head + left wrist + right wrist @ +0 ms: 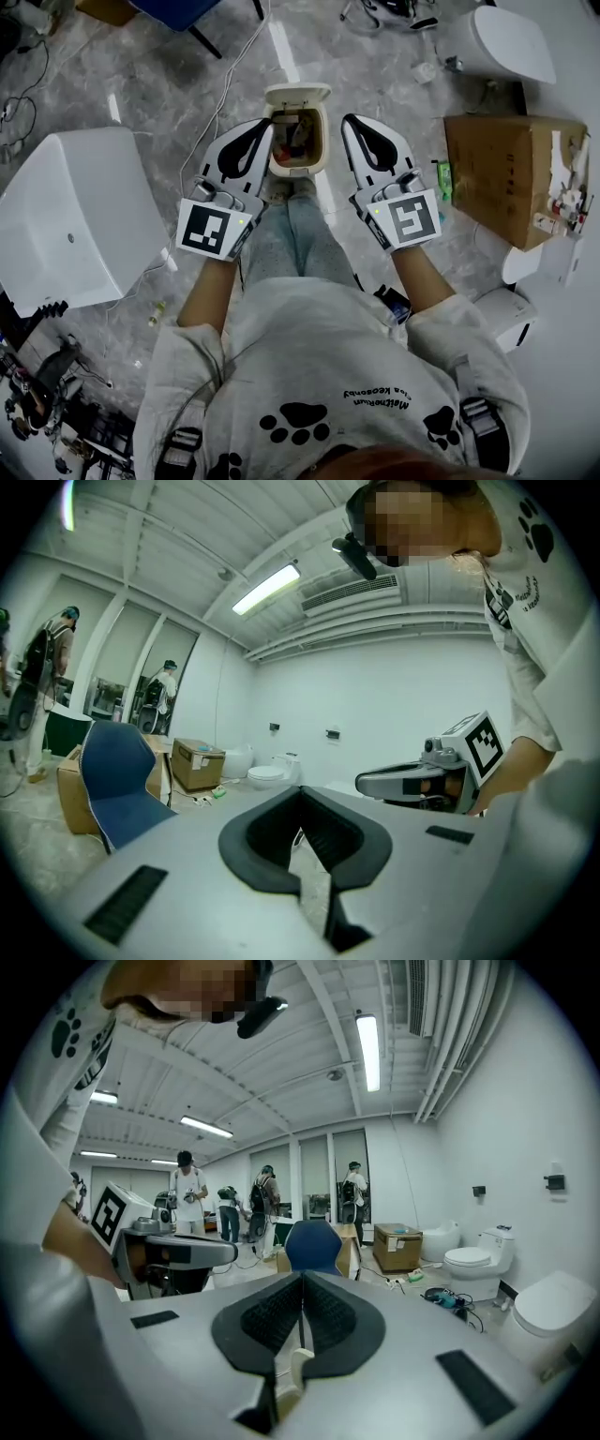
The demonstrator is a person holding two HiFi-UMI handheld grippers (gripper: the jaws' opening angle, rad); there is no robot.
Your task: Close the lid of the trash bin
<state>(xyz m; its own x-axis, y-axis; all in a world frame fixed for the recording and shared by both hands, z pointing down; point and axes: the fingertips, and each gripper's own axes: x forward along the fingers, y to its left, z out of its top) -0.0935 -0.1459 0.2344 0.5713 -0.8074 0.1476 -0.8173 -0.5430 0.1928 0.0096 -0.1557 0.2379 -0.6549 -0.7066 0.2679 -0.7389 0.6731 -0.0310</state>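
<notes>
Approach step in hand; closing has not begun. Bin [302, 167] stands on the floor just beyond the person's feet, between the two tools. Lid [298, 94] stands raised at the bin's far edge, and the contents are exposed. Left tongs [263, 131] hover at the bin's left, right tongs [353, 126] at its right. Both are closed tight, empty and clear of the bin. The next move likely calls for one closed tip behind the lid, pushing it toward the near rim until it seats.
</notes>
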